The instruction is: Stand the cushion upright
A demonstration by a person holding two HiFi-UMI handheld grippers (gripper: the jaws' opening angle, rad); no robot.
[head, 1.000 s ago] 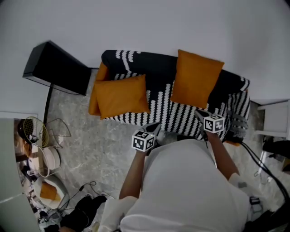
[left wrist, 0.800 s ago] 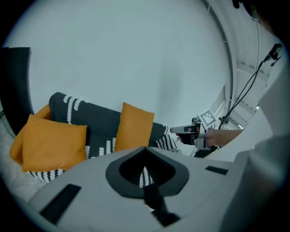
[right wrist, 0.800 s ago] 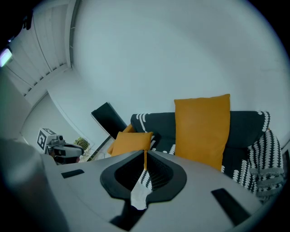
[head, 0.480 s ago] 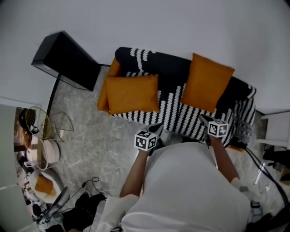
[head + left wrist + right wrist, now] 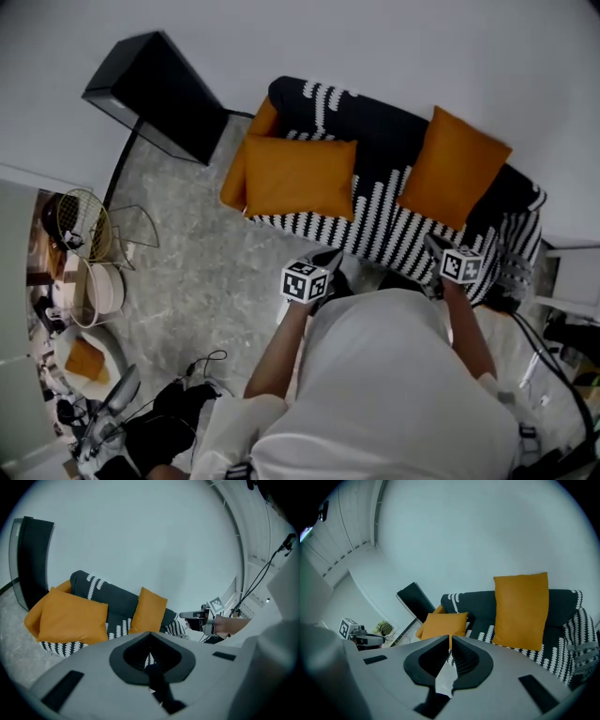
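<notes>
Head view, black-and-white patterned sofa (image 5: 375, 211), flat orange cushion (image 5: 300, 178) lying on its left seat, upright orange cushion (image 5: 457, 169) against its right backrest, left gripper (image 5: 330, 255) and right gripper (image 5: 433, 244) near its front edge, left gripper view, jaws clenched, empty, right gripper view, jaws clenched, empty

Left gripper (image 5: 150, 641): jaws together, nothing between. Beyond: patterned sofa (image 5: 117, 603); big orange cushion (image 5: 72, 620) at its left end; upright cushion (image 5: 150, 610) against the backrest; black panel (image 5: 33, 559) far left; right gripper (image 5: 190, 615) in a hand (image 5: 229, 626), right
</notes>
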